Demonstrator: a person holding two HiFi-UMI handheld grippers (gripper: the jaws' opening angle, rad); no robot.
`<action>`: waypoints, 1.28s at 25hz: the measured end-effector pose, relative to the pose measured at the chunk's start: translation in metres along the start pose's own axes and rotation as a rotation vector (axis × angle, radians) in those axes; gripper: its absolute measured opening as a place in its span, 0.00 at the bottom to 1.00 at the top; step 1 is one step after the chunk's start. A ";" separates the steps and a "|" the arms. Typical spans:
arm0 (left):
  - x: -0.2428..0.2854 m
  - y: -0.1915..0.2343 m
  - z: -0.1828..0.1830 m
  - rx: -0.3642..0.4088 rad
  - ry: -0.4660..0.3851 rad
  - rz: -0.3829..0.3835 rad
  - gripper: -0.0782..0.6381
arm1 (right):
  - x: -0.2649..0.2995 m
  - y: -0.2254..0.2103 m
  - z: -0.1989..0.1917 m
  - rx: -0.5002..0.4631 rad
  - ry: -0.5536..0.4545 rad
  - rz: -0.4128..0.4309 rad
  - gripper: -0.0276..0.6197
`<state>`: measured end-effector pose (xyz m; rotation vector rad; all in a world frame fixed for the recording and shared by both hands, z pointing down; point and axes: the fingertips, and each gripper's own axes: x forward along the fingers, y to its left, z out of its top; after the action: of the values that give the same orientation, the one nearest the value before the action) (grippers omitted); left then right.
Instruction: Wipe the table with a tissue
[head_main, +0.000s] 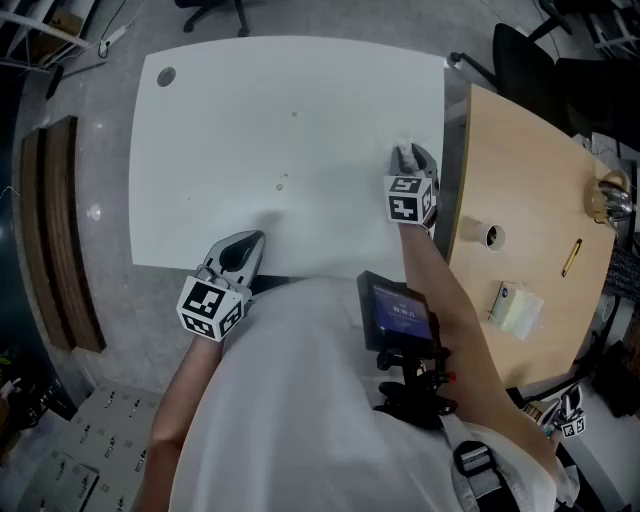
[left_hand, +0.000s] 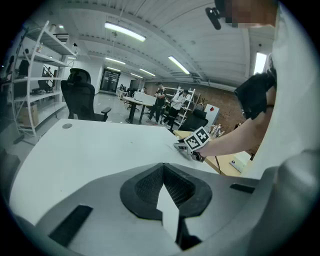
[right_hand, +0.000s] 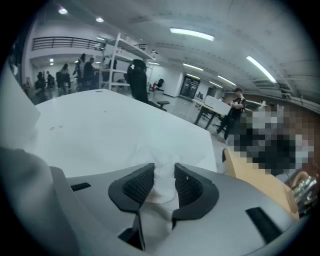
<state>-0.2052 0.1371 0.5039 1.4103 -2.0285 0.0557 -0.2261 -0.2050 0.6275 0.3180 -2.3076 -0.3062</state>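
- Left gripper (head_main: 255, 240): lower left of centre in the head view, over the near edge of the white table (head_main: 250, 120). In the left gripper view its jaws stand together, with nothing gripped between them.
- Right gripper (head_main: 412, 152): right of centre in the head view, just inside the white table's right edge. In the right gripper view its jaws are clamped on a bunched white tissue (right_hand: 164, 181), whose loose part spreads onto the tabletop ahead of the jaws.
- White table: the surface to the left of and beyond the right gripper is open. Its only marks are small specks (head_main: 282, 182) near the middle and another speck (head_main: 294, 113) farther up.
- Round cable hole (head_main: 165, 75): upper left corner of the tabletop, well apart from both grippers.
- Wooden table (head_main: 520, 180): right side of the frame, just beside the white table's right edge. It carries a tape roll (head_main: 492, 236), a yellow pen (head_main: 571, 257) and a small packet (head_main: 513, 303).
- Floor (head_main: 110, 200): grey strip along the white table's left edge.
- Office chairs: a chair base (head_main: 215, 10) stands beyond the far edge at the top of the frame, and a black chair (head_main: 530, 55) stands at upper right.
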 end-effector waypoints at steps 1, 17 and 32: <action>-0.001 0.001 -0.001 -0.002 -0.001 0.005 0.12 | -0.001 0.019 0.008 -0.039 -0.022 0.038 0.23; -0.018 0.009 -0.009 -0.024 -0.014 0.049 0.12 | 0.011 -0.010 0.001 -0.096 -0.064 0.123 0.23; -0.035 0.021 -0.019 -0.089 -0.062 0.103 0.12 | 0.026 0.084 0.072 -0.126 -0.125 0.349 0.23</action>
<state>-0.2065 0.1820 0.5074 1.2663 -2.1264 -0.0342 -0.3074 -0.1261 0.6225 -0.1715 -2.4004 -0.2991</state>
